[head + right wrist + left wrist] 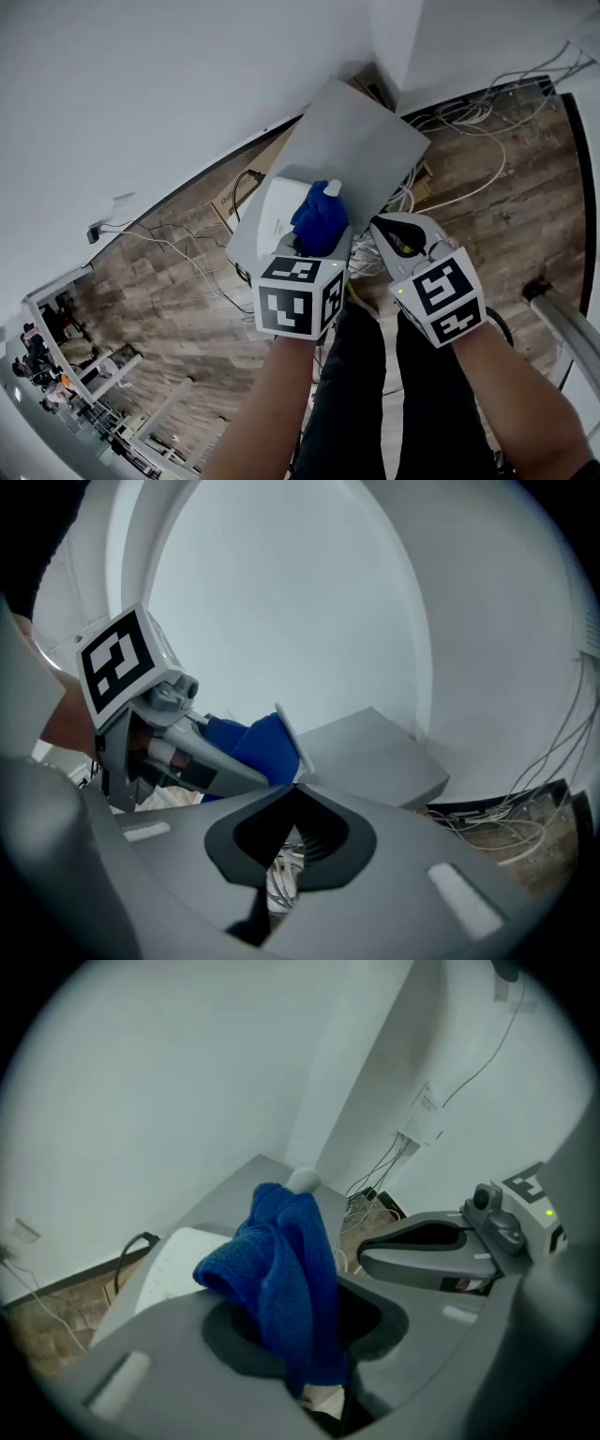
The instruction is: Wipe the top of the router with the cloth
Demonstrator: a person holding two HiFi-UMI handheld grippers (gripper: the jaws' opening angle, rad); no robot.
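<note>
A white router (273,212) lies on a flat grey box (361,141) by the wall. My left gripper (325,201) is shut on a bunched blue cloth (316,221), which hangs just right of the router's top, over the box. In the left gripper view the cloth (281,1265) fills the jaws, with the router (178,1265) behind it at the left. My right gripper (384,228) is shut with nothing in it, close beside the left one and off the box's near edge. In the right gripper view its tips (295,785) meet; the cloth (246,744) shows at the left.
Tangled white cables (469,111) run along the wall's foot and lie under the box on the wood floor (178,309). A black cable (242,180) reaches the router's left side. The person's legs (375,394) stand close below the grippers. A white post (567,323) is at the right.
</note>
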